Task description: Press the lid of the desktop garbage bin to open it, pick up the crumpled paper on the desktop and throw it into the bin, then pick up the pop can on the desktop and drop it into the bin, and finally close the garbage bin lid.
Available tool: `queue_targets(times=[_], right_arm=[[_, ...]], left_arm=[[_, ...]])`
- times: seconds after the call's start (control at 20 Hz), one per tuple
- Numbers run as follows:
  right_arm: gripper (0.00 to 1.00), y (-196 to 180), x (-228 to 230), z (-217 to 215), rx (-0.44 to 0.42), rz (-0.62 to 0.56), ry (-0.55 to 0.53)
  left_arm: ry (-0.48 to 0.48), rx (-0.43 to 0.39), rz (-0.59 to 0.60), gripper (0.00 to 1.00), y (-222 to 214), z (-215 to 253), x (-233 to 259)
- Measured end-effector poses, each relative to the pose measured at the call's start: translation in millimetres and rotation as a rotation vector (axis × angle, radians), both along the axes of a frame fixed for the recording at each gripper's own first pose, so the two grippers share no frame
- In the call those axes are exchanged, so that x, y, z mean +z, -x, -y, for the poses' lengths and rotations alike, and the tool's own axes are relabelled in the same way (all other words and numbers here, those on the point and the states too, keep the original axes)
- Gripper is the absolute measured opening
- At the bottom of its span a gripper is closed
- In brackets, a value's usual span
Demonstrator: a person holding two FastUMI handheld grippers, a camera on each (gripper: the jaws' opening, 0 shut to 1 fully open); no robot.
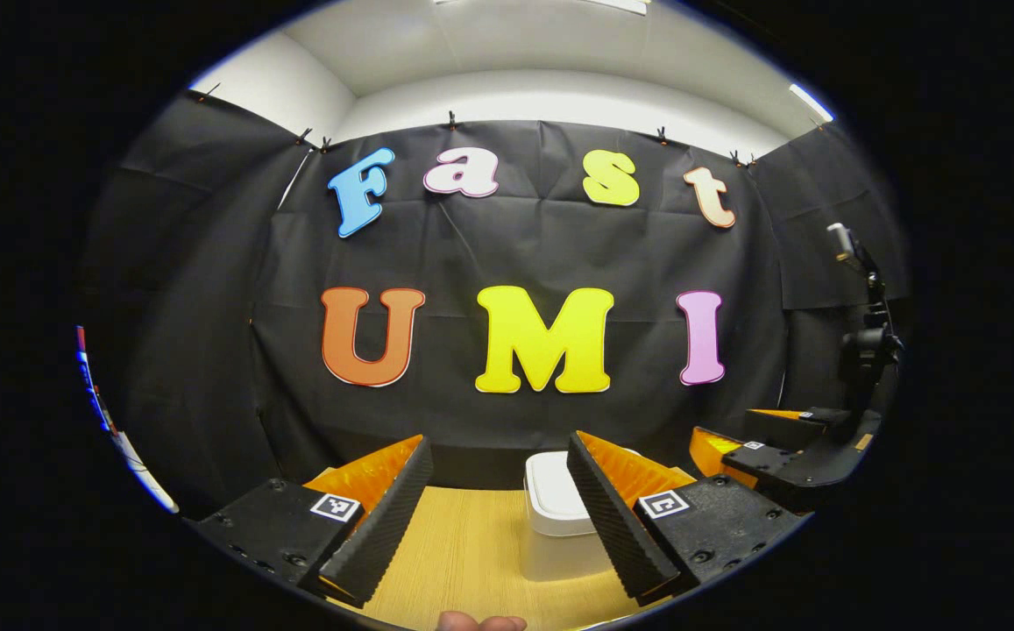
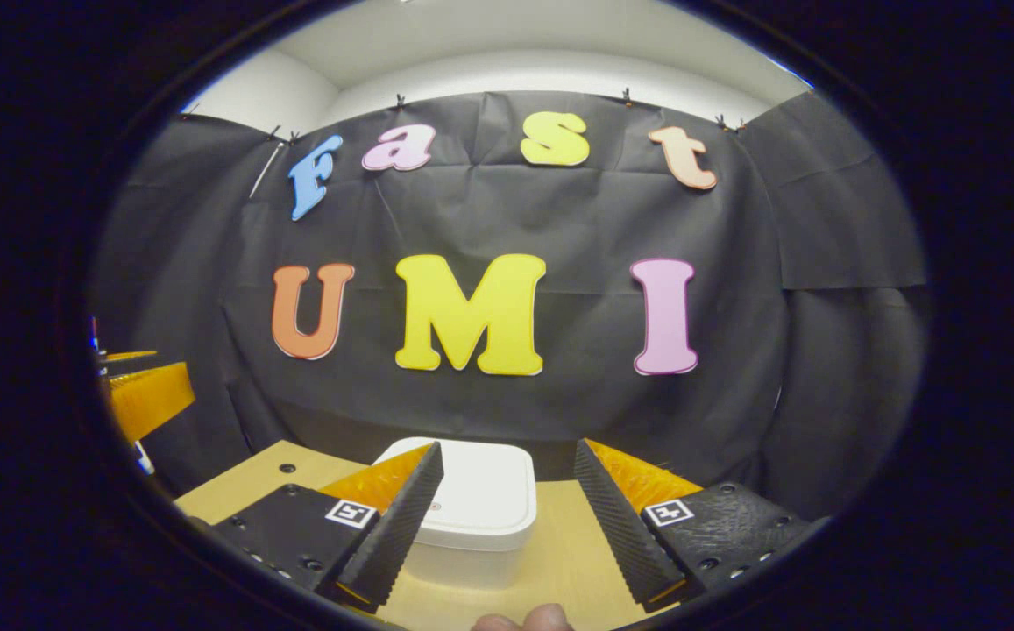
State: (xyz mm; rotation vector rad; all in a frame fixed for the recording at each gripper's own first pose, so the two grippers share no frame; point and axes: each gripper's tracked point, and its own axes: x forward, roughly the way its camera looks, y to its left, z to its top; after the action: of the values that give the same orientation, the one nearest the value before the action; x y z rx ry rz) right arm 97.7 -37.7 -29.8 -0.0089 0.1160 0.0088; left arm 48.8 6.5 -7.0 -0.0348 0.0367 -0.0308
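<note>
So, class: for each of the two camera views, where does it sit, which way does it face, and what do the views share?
Left gripper view: rides on the left gripper, faces the booth wall over the wooden desktop; its open fingers and a fingertip show, the right gripper off right.
Right gripper view: rides on the right gripper, faces the same wall; open fingers show.
Shared: the closed white garbage bin and the desktop.

The garbage bin looks like smooth white plastic with a faint sheen on its lid. Beneath it, the surface shows pale matt wood grain. Behind the bin hangs creased matt black cloth.
</note>
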Motion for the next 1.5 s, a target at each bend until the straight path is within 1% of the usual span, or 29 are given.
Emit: queue_targets(times=[0.05,0.2,0.3,0.5,0.6,0.7,0.75,0.8,0.9,0.95,1.05,1.35,1.4,1.5], right_arm=[[0.95,6.4,4.3,0.2,-0.004,0.018,0.000],[0.95,20.3,0.8,3.3,-0.017,0.006,0.028],[0.94,23.9,-1.4,6.7,-0.028,-0.010,0.011],[0.95,34.5,4.9,12.8,-0.055,0.004,-0.032],[0.96,37.4,4.6,8.1,-0.048,0.003,-0.031],[0.95,40.2,7.3,9.6,-0.058,0.006,-0.029],[0.96,41.6,8.9,6.5,-0.053,0.012,-0.032],[0.95,42.9,11.0,5.3,-0.049,0.018,-0.029],[0.96,43.9,11.1,2.4,-0.041,0.021,-0.022],[0.95,44.4,11.5,1.1,-0.036,0.023,-0.020],[0.94,46.7,15.1,-0.5,-0.032,0.034,-0.015],[0.95,48.4,19.7,-3.1,-0.021,0.050,-0.007],[0.96,48.8,20.6,-2.7,-0.022,0.053,-0.006],[0.96,51.3,22.9,-3.4,-0.021,0.058,-0.007]], left_arm=[[-0.005,-0.001,0.003,0.99,-0.7,1.6,1.8],[-0.011,-0.010,0.012,0.99,1.2,6.6,6.1],[-0.009,-0.017,0.013,0.99,1.7,10.3,8.0],[-0.019,-0.023,0.011,0.99,5.4,12.6,8.3],[-0.016,-0.024,0.007,0.99,7.4,13.0,7.9],[-0.014,-0.022,0.001,0.99,8.2,12.4,6.9],[-0.013,-0.020,-0.001,0.99,9.2,11.4,5.9],[-0.011,-0.018,-0.003,0.99,9.5,10.7,5.5],[-0.009,-0.016,-0.012,0.99,11.6,9.6,3.4],[-0.007,-0.014,-0.010,0.99,12.0,9.0,4.2],[-0.006,-0.012,-0.009,0.99,11.1,8.8,4.1],[-0.009,-0.012,-0.009,0.99,12.8,8.5,5.7],[-0.011,-0.011,-0.006,0.99,13.6,8.0,6.6],[-0.009,-0.011,-0.004,0.99,15.9,7.4,7.6]])
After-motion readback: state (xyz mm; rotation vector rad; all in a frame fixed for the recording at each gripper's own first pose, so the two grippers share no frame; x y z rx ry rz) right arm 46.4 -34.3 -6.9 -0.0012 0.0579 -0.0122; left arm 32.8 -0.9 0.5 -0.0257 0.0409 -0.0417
